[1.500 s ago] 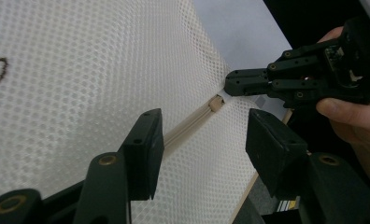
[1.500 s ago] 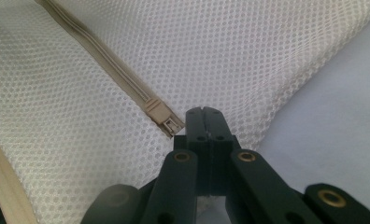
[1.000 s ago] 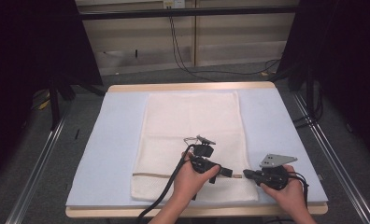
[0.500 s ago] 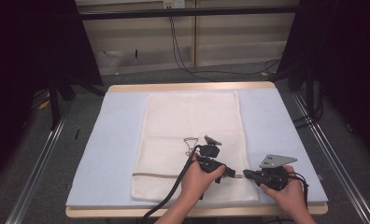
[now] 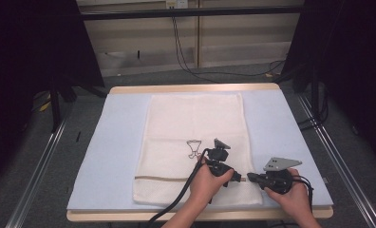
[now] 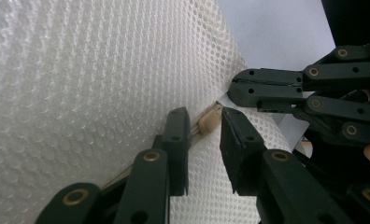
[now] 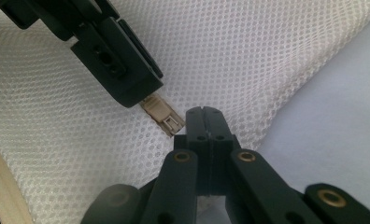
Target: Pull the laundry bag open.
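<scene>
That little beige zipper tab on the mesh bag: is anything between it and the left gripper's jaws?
Nothing visible blocks it. In the left gripper view the zipper tab lies in the gap between the left gripper jaws, which have just been closing and do not yet press it. The right gripper, shut, pinches the mesh bag just beside it.

Two handheld grippers of matte black: the left gripper (image 5: 234, 179) trails a thick black cable, the right gripper (image 5: 250, 177) carries a grey three-cornered plate (image 5: 279, 164) drilled with small holes. Brass-coloured rivets stud the linked black jaw arms. Both forearms are bare, no sleeves.
</scene>
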Tool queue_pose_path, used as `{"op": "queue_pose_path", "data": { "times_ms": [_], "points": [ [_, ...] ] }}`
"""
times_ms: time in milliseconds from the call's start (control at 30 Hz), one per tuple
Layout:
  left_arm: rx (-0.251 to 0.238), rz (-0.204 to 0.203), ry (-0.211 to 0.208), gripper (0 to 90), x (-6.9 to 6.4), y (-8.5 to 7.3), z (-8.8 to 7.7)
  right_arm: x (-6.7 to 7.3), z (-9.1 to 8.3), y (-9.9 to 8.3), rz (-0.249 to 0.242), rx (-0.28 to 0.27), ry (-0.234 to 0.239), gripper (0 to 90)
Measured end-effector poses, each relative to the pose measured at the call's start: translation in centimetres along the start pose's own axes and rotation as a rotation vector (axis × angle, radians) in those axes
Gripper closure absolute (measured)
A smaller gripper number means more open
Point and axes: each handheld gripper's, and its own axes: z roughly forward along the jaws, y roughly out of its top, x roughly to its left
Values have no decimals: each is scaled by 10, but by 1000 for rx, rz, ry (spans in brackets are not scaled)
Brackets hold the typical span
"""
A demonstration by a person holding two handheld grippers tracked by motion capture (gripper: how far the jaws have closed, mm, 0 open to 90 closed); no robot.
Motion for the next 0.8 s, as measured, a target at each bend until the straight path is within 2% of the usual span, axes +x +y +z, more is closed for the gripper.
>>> {"op": "queue_pose_path", "data": {
  "times_ms": [100,233,367,400,433,533,633,800],
  "points": [
    [-3,-19,6,775,0,1,3,0,0,0,-3,1,1,900],
    [-5,-37,-10,766,-2,2,7,0,0,0,-2,0,-3,900],
    [-2,-57,-14,818,-1,3,10,0,0,0,-6,-1,0,900],
    [-2,-57,-14,827,-1,3,10,0,0,0,-6,-1,0,900],
    [-5,-63,-33,830,0,3,10,0,0,0,-5,-1,-1,900],
    [-7,-69,-26,842,0,3,10,0,0,0,-7,-1,-2,900],
    [-19,-93,-60,872,-1,3,7,2,0,1,-29,13,-11,900],
    [-5,-95,-63,875,1,3,6,3,0,2,-37,17,-21,900]
  ]
}}
